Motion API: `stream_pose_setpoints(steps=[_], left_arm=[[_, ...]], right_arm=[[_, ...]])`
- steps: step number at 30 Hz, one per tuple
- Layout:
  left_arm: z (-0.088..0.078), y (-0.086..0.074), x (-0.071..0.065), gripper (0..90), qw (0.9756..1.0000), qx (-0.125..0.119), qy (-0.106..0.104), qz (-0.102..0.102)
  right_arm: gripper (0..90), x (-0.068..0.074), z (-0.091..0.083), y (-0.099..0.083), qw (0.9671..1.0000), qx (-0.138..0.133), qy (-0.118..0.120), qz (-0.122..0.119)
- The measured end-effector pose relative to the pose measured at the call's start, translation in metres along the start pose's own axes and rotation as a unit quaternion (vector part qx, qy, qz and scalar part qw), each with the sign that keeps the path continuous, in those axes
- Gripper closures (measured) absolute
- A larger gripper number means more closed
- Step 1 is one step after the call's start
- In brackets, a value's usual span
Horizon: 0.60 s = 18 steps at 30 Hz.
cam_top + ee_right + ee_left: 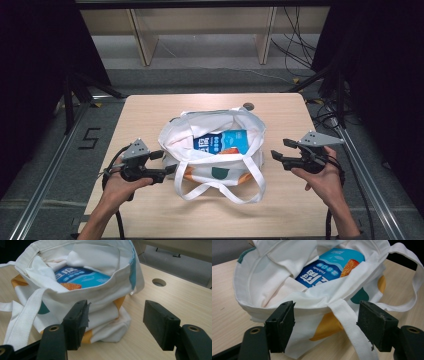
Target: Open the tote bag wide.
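A white tote bag (227, 170) with orange and green patches sits in the middle of the table, its mouth wide. Inside lies a blue snack packet (221, 142) (329, 267) (80, 277). One white handle (220, 192) loops out toward the front edge. My left gripper (167, 162) stands open just left of the bag, its jaws on either side of the bag's near rim (312, 303) and a handle strap (352, 327). My right gripper (277, 150) is open a little right of the bag, with nothing between its jaws.
The light wooden table (150, 115) has a round hole (248, 106) (159, 282) at its far edge behind the bag. Beyond it stand wooden shelf legs (142, 40) and loose cables (295, 45) on the floor. Metal frame rails (45, 170) flank both sides.
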<state>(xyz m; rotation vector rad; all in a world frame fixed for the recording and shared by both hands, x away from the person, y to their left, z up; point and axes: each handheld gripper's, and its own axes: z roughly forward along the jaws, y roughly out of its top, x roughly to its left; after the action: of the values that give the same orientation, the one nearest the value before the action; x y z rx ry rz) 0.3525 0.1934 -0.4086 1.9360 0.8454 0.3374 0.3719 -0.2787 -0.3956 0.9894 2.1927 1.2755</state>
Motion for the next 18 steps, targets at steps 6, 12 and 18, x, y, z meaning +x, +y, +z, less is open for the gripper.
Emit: stream_pose_setpoints(steps=[6,12,18], left_arm=[[-0.002,-0.008,-0.012,29.1,0.9998,-0.008,-0.001,0.018],[-0.008,-0.017,-0.021,28.2,0.9997,-0.009,-0.006,0.021],[-0.01,-0.033,-0.026,27.7,0.9995,0.004,-0.014,0.027]], right_arm=[[36.0,0.002,-0.002,-0.012,1.0,0.003,-0.001,0.006],[34.4,0.004,-0.003,-0.02,0.9998,0.015,-0.003,0.014],[34.0,0.007,-0.004,-0.033,0.9996,0.022,-0.003,0.02]])
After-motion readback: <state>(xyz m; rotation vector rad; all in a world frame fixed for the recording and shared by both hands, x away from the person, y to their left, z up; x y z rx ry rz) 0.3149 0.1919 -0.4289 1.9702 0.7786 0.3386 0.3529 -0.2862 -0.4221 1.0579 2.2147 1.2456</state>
